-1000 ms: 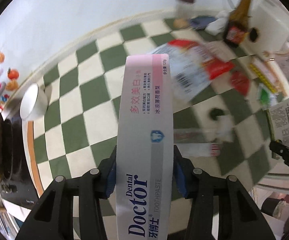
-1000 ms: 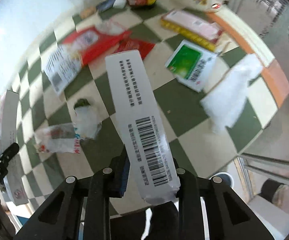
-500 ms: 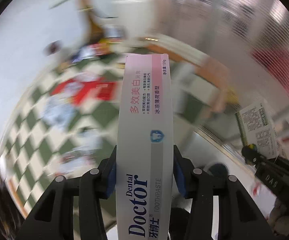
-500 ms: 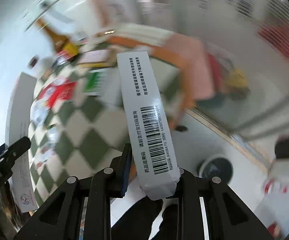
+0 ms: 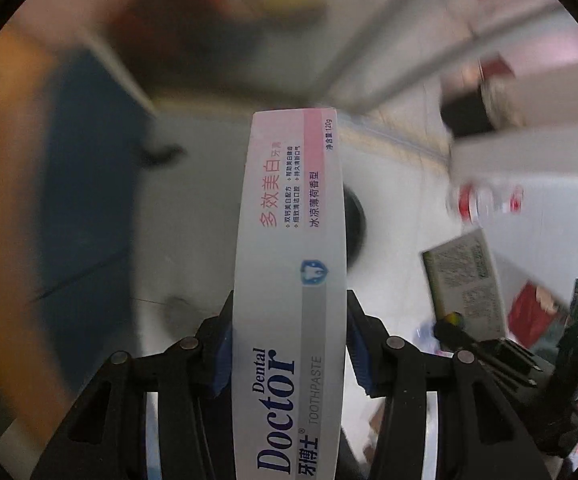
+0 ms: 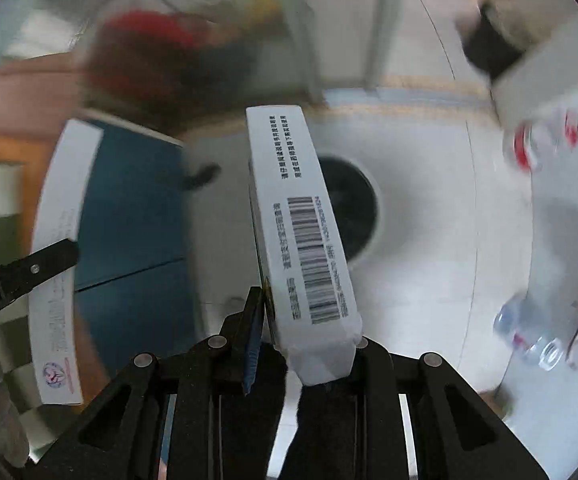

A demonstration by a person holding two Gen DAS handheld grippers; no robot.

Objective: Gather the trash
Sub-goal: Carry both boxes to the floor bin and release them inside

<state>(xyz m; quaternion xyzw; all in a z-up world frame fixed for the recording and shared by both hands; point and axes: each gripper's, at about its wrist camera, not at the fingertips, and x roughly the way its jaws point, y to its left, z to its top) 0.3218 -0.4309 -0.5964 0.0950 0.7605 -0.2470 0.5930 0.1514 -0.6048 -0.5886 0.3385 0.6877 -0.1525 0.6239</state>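
Note:
My left gripper [image 5: 289, 344] is shut on a white and pink Dental Doctor toothpaste box [image 5: 291, 264] that points forward and up. My right gripper [image 6: 309, 320] is shut on a white box with a barcode [image 6: 301, 224]. Both are held in the air above a round dark-mouthed bin [image 6: 353, 212] on a white floor; the bin [image 5: 355, 224] shows partly behind the toothpaste box. The right gripper and its box [image 5: 465, 280] appear at the right of the left wrist view. The left gripper's toothpaste box [image 6: 55, 256] appears at the left of the right wrist view.
The table edge with the orange border [image 6: 1, 152] and a blue panel [image 6: 129, 216] below it lie to the left. Clear plastic bottles with red labels [image 6: 541, 144] and a white wall or cabinet [image 6: 569, 216] are at the right. The surroundings are motion-blurred.
Both grippers have swung away from the checkered table, each still holding its box, and now hang over the floor and the round bin.

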